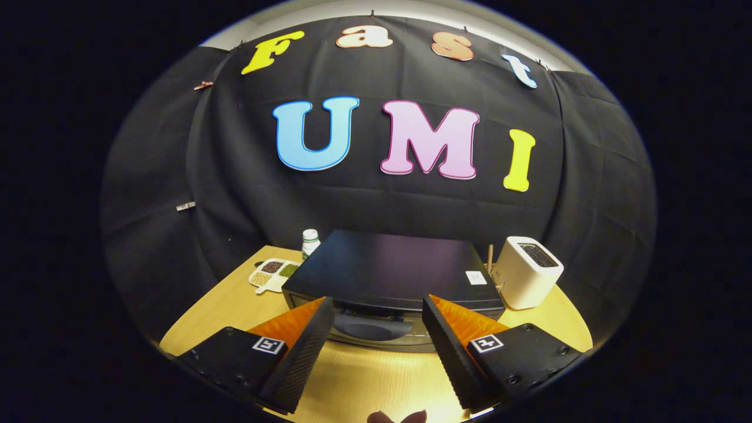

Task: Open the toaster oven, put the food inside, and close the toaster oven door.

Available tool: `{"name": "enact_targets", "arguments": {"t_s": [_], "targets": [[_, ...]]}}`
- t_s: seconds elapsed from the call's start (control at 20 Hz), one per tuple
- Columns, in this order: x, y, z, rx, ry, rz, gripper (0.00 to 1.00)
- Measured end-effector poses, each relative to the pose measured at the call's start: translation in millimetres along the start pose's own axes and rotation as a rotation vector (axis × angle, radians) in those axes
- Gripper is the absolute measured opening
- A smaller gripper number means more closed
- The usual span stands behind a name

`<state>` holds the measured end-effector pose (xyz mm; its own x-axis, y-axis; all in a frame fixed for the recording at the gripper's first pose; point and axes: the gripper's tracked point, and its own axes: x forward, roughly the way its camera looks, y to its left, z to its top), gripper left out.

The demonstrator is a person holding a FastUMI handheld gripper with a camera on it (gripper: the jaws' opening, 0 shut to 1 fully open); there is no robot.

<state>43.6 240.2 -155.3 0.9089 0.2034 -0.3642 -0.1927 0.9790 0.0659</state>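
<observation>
A black cloth wall (376,200) hangs in folds beyond the fingers, clipped along its top edge under a pale strip of ceiling (411,10). A round wooden table (376,376) spreads below and ahead of the fingers, lit evenly, its far edge meeting the cloth.

The gripper (376,320) is spread wide, nothing between its fingers. Just ahead, the oven (390,273) blocks the table (364,382), hemmed by a toaster (527,271), tray (271,273) and bottle (309,241).
</observation>
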Motion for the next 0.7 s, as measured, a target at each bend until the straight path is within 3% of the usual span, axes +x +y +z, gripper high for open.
{"name": "enact_targets", "arguments": {"t_s": [0.3,0.6,0.7], "targets": [[42.9,16.8,-34.9,0.010,0.110,-0.017,0.98],[65.3,-2.7,-46.1,0.124,0.175,-0.120,0.99],[63.9,-2.1,-48.3,0.101,0.170,-0.136,0.99]]}}
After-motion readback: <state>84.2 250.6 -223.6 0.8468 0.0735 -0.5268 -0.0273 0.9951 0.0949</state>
